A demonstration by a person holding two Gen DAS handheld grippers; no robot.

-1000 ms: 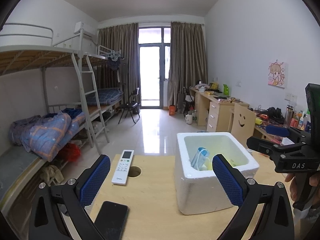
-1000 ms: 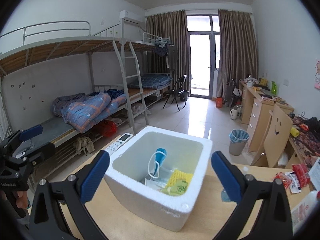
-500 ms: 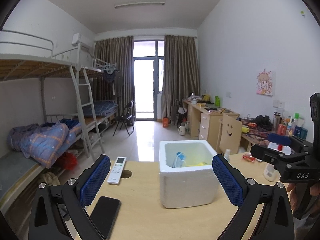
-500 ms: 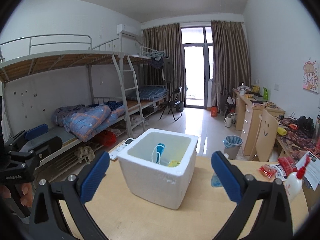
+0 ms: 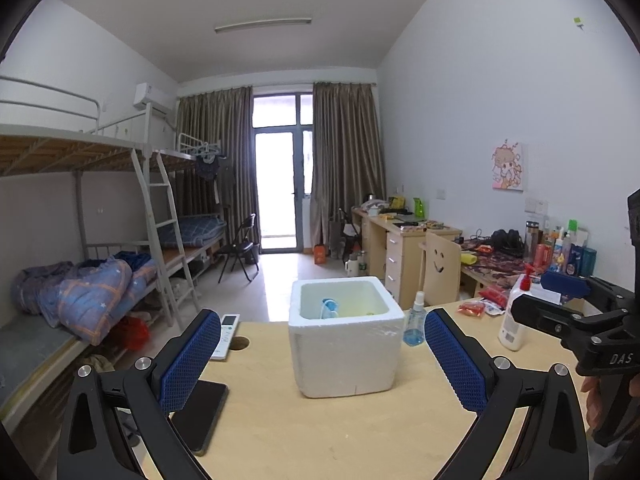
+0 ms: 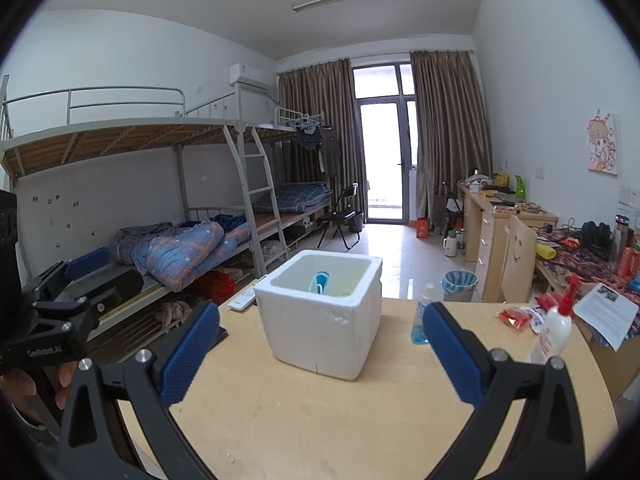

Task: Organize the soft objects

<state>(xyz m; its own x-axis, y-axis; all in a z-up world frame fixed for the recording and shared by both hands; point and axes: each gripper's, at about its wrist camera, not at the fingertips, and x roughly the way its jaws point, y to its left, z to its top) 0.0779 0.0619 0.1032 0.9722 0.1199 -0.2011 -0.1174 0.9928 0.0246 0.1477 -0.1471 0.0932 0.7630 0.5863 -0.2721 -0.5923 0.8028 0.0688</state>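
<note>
A white foam box (image 5: 346, 334) stands on the wooden table (image 5: 320, 432); it also shows in the right wrist view (image 6: 320, 320). Inside it a blue face mask (image 5: 329, 307) (image 6: 319, 280) leans on the wall, with something yellow beside it, mostly hidden by the rim. My left gripper (image 5: 322, 364) is open and empty, well back from the box. My right gripper (image 6: 320, 354) is open and empty, also back from the box. Each gripper shows at the side of the other's view.
A black phone (image 5: 200, 414) and a white remote (image 5: 226, 334) lie at the table's left. A blue spray bottle (image 5: 414, 320) stands right of the box. A white pump bottle (image 6: 554, 330) and red snack packets (image 6: 518, 316) sit at the right.
Both grippers have pulled back and away from the foam box, which now looks smaller and farther. Both stayed open and empty.
</note>
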